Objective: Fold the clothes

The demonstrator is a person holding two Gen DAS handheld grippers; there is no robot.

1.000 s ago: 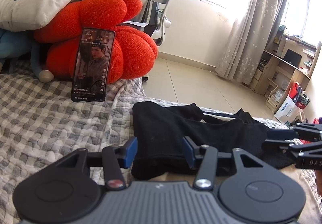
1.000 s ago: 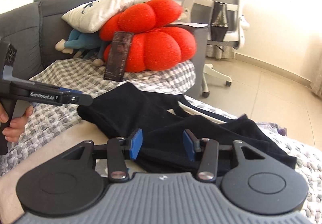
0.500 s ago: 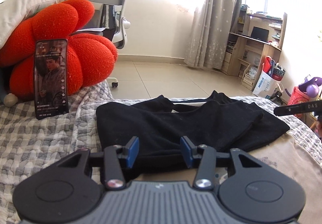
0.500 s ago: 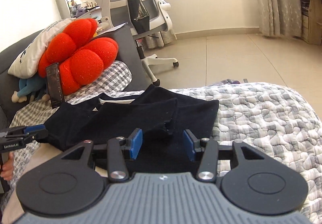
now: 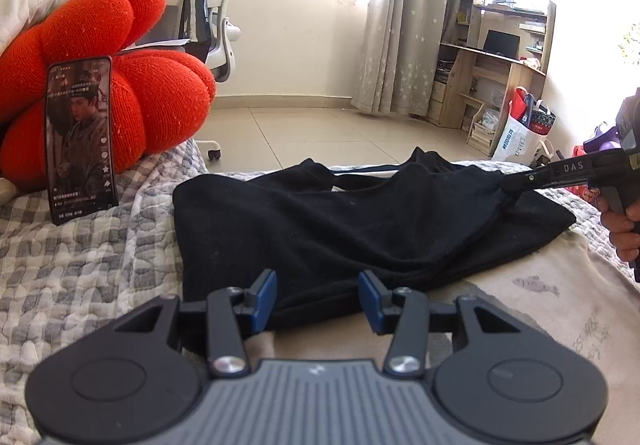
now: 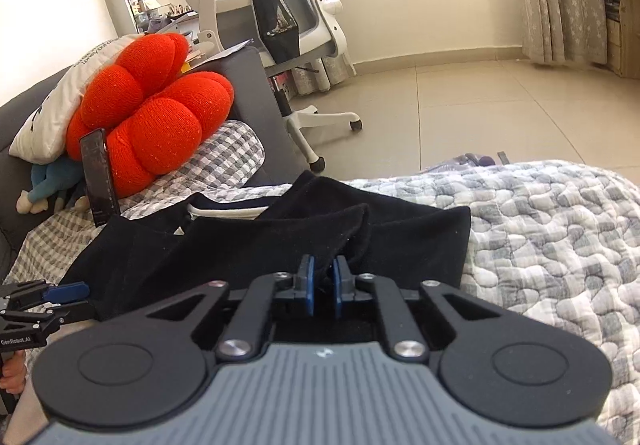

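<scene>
Black garment [image 5: 360, 221] spread flat-ish on the grey checked quilt [image 5: 80, 265], near the quilt's edge facing the tiled floor [image 5: 320, 133]; rumpled, partly doubled over itself, white drawstring [image 6: 228, 212] showing at its far side in the right wrist view.

Left gripper [image 5: 318, 299]: jaws moderately wide, blue pads [image 5: 266, 297] either side of the garment's near hem, cloth lying between them but not pinched. Sits at the garment's near edge, over a beige patch of bedding [image 5: 560, 305].

Right gripper [image 6: 322, 285]: jaws closing, nearly together, narrow gap only; black cloth bunched between the pads, fold of fabric rising from the tips. Seen from the left wrist view as well [image 5: 516, 183], tip buried in the garment's right corner, fabric pulled up into a small peak there. Hand [image 5: 624, 221] wrapped on its handle at the frame's right edge.

Left gripper also visible from the right wrist view [image 6: 64, 293], at the garment's left end, blue pad showing.

Phone [image 5: 80, 141] propped upright against the red pumpkin cushion [image 5: 152, 101] at the quilt's far left end, screen lit. White pillow [image 6: 56, 117] and blue plush toy [image 6: 48, 185] behind the cushion. Office chair [image 6: 280, 25] on the floor beyond, curtain [image 5: 408, 25] and wooden desk [image 5: 500, 77] at the far wall.
</scene>
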